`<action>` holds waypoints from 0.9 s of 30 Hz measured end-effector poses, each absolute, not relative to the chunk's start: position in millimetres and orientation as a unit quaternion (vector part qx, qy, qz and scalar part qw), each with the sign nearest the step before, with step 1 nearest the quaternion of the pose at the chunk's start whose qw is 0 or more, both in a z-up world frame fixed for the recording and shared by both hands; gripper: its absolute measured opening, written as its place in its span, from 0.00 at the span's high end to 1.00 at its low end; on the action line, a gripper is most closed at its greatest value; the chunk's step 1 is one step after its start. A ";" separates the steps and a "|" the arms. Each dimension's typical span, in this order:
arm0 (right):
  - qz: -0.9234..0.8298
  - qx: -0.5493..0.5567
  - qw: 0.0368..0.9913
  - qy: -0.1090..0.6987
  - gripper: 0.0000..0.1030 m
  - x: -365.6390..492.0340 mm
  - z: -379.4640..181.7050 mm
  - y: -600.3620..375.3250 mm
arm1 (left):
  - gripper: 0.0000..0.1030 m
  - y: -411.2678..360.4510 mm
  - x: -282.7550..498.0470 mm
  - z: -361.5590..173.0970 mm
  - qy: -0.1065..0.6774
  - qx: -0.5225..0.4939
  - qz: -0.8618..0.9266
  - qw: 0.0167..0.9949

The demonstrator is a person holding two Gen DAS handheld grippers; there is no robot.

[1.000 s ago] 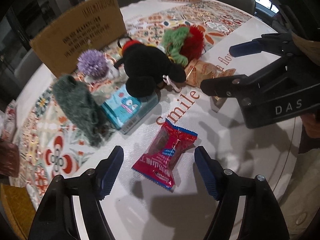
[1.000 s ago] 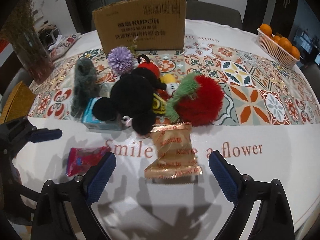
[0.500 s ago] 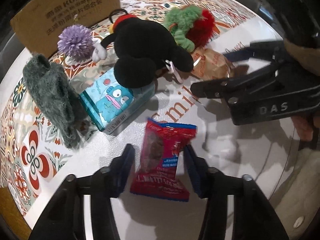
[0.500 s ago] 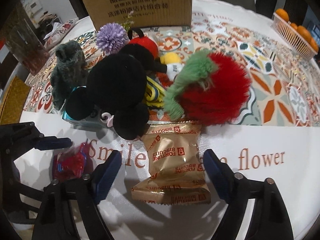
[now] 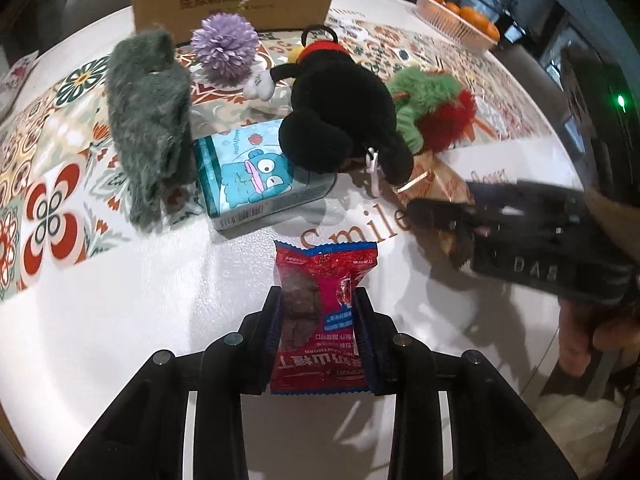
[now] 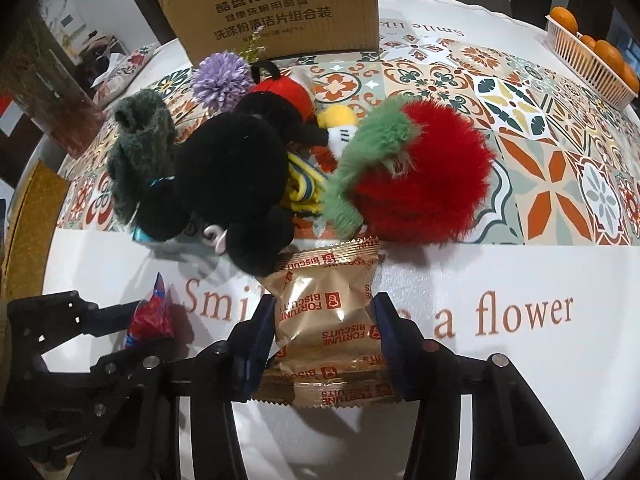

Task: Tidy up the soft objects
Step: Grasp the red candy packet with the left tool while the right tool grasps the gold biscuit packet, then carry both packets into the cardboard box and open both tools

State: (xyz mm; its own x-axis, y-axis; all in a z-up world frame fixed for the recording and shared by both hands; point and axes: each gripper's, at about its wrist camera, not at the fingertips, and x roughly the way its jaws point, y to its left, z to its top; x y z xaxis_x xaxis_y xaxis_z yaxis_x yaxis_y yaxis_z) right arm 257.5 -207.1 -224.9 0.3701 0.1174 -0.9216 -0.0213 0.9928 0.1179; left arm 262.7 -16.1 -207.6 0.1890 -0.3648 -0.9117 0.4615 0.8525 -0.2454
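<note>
On a round desk printed "Smile … a flower", soft toys crowd in front of a cardboard box. Left of the black plush lies a grey-green fuzzy piece, with a purple pompom behind it (nearer the box) and a blue carton wedged under the plush's front. Right of the plush sits a red-and-green fluffy ball; a basket of oranges stands far to the right, well apart from it. In front of the plush, the left gripper has just closed its fingers onto a red snack packet, pads pressing both its sides. To the plush's front right, the right gripper has likewise just closed, its fingers squeezing a gold biscuit packet that touches the plush's lower edge.
</note>
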 end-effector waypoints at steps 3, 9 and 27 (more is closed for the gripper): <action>0.048 0.043 0.827 0.559 0.52 247.5 -218.7 -205.2 | 0.68 -8.4 257.0 -200.0 0.573 0.021 -0.262 0.777; 0.054 0.045 0.837 0.543 0.52 232.7 -195.5 -200.9 | 0.68 -4.5 248.5 -178.9 0.552 -0.003 -0.243 0.797; 0.072 0.036 0.904 0.421 0.52 251.6 -105.4 -184.0 | 0.68 10.1 279.2 -93.1 0.453 -0.033 -0.179 0.873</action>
